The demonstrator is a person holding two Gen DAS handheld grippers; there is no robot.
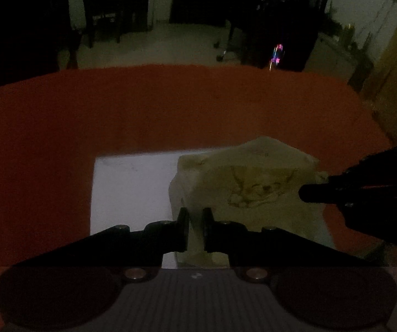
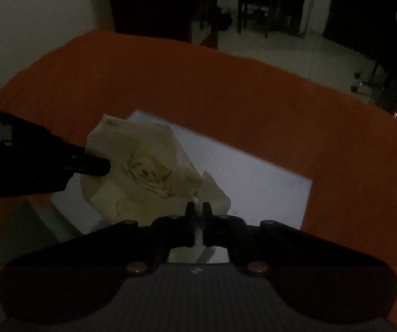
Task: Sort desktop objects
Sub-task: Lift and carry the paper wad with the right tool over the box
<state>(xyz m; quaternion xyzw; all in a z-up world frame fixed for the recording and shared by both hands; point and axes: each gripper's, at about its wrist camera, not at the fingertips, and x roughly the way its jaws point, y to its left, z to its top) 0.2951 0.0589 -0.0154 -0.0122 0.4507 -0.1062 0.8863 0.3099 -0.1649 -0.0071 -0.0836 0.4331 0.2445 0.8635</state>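
Left gripper (image 1: pixel 195 228) & right gripper (image 2: pixel 197 225) both pinching opposite edges of cream cloth (image 1: pixel 253 177), held w/ white sheet (image 1: pixel 132 188) beneath, on orange tablecloth (image 1: pixel 170 105).

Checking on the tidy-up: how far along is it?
Done: nothing visibly sorted yet. In hand: the left gripper and the right gripper each pinch an edge of the cream printed bag above the white sheet. Left: putting the bag down and dealing with the sheet on the orange tablecloth.
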